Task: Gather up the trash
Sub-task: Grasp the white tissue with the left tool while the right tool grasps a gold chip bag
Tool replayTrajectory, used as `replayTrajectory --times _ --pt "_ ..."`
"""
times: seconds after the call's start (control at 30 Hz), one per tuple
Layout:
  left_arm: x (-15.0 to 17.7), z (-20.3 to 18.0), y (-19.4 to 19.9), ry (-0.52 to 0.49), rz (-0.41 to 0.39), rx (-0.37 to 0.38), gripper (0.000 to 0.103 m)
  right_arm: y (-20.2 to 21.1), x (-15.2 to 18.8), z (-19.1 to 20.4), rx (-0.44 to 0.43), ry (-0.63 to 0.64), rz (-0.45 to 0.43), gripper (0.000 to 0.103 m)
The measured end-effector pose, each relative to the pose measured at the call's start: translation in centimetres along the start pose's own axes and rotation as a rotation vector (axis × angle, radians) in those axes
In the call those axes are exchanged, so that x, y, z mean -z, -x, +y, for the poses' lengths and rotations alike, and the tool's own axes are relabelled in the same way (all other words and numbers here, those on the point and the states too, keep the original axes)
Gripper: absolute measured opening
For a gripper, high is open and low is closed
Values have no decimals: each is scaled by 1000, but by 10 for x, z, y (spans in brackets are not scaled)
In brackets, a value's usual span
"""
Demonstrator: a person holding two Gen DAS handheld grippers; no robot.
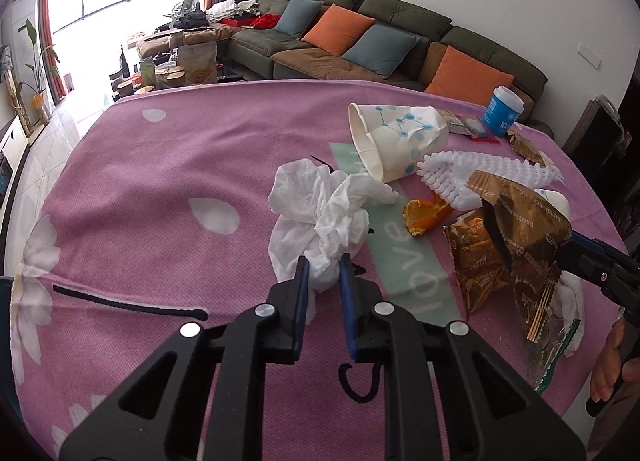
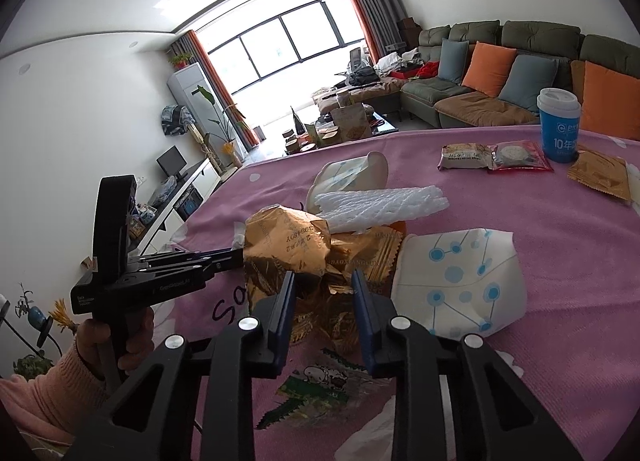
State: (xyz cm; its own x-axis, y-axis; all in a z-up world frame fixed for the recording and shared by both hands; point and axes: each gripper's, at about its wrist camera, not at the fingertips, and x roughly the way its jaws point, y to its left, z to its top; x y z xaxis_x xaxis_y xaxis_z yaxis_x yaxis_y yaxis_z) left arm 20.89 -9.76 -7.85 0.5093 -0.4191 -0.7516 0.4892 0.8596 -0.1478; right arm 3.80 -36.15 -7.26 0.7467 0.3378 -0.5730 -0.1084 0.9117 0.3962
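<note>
Trash lies on a pink tablecloth (image 1: pixel 160 189). My left gripper (image 1: pixel 325 266) is shut on the near end of a crumpled white tissue (image 1: pixel 320 205). My right gripper (image 2: pixel 323 281) is shut on gold foil wrappers (image 2: pixel 292 249); in the left wrist view it (image 1: pixel 532 249) comes in from the right with the gold wrappers (image 1: pixel 516 229) pinched. A tipped paper cup (image 1: pixel 392 137), white foam netting (image 1: pixel 480 177) and orange peel (image 1: pixel 424 213) lie behind. A flattened dotted cup (image 2: pixel 460 281) lies right of the right gripper.
A blue cup (image 1: pixel 502 111) stands at the far right, with snack packets (image 2: pixel 496 157) and a gold packet (image 2: pixel 600 175) beside it. A black cable tie (image 1: pixel 128 303) lies left. A green sofa (image 1: pixel 360 33) stands beyond the table. The left gripper's handle (image 2: pixel 116 261) is at left.
</note>
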Motion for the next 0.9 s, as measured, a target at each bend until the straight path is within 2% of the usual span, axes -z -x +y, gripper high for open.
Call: replayTrajectory --times 0.07,0.23,0.53,0.9 --pt "1 -1 3 -1 -9 -4 11 0 0 3 -4 15 3 20" --pt "4 1 20 8 -47 -3 10 2 1 11 -20 40 -9 14" --pt "17 22 62 57 -112 -11 10 7 -1 30 -65 85 -34 13" --pt "45 48 107 131 -168 -44 9 -3 -4 61 -136 134 -23 13"
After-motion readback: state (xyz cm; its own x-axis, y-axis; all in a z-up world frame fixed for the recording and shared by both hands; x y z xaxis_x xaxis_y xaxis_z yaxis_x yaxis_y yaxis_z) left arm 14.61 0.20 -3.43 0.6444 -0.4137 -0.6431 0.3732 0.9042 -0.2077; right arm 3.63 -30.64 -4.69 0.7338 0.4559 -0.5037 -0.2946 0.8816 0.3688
